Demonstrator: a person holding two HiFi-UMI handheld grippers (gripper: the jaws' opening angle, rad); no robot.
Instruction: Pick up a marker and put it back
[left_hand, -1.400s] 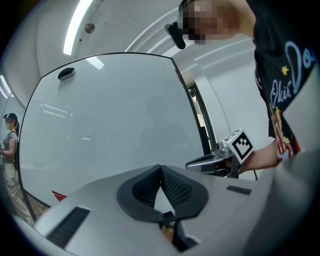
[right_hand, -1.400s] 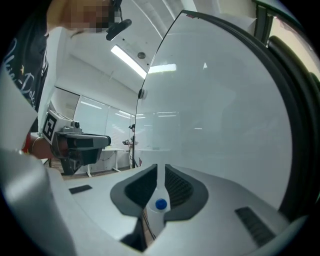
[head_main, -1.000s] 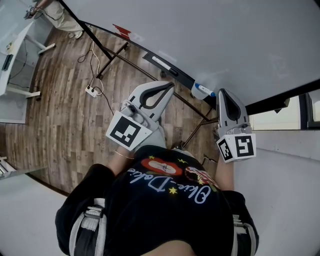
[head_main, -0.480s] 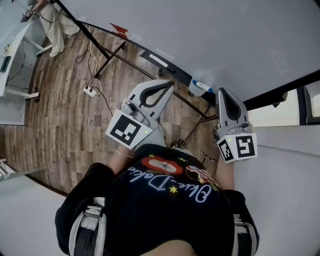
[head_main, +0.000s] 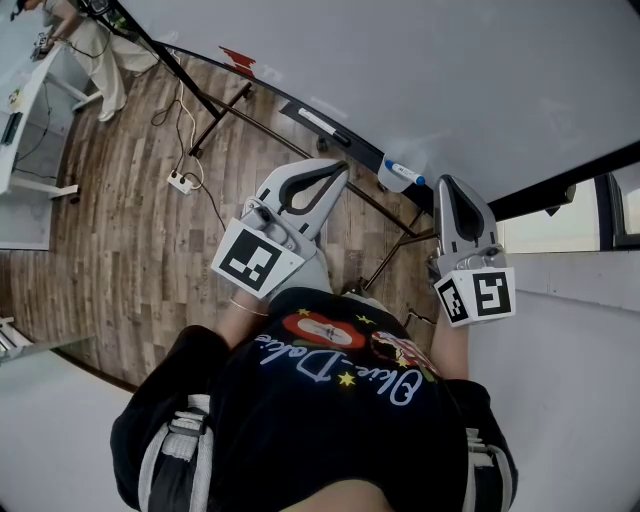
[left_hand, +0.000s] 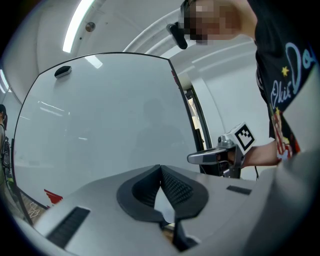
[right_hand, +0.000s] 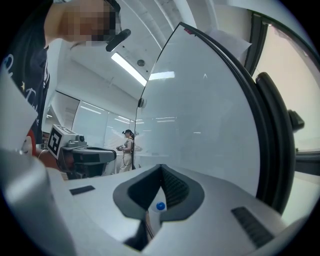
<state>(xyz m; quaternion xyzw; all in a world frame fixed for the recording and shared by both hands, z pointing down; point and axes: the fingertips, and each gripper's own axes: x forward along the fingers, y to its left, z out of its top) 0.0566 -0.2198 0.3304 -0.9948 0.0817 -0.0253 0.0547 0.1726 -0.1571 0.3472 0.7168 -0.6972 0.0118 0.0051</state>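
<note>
Left gripper (head_main: 343, 168) and right gripper (head_main: 443, 183), jaws together, empty; blue-capped marker (head_main: 407, 177) at whiteboard ledge (head_main: 345, 141); shirt lettering (head_main: 330, 366) illegible

An office-like workroom is indicated — a large whiteboard (head_main: 400, 70) is seen with a blue-capped marker (head_main: 405, 175) on its ledge. White desks (head_main: 20, 150) are set on wood-look plank flooring (head_main: 120, 220), a power strip (head_main: 181, 181) is laid there, and glass partitions (right_hand: 95, 125) are lit by ceiling strip lights (right_hand: 131, 68).

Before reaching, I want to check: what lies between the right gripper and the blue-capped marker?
Nothing. In the head view the stretch from the right gripper to the blue-capped marker is bare.
</note>
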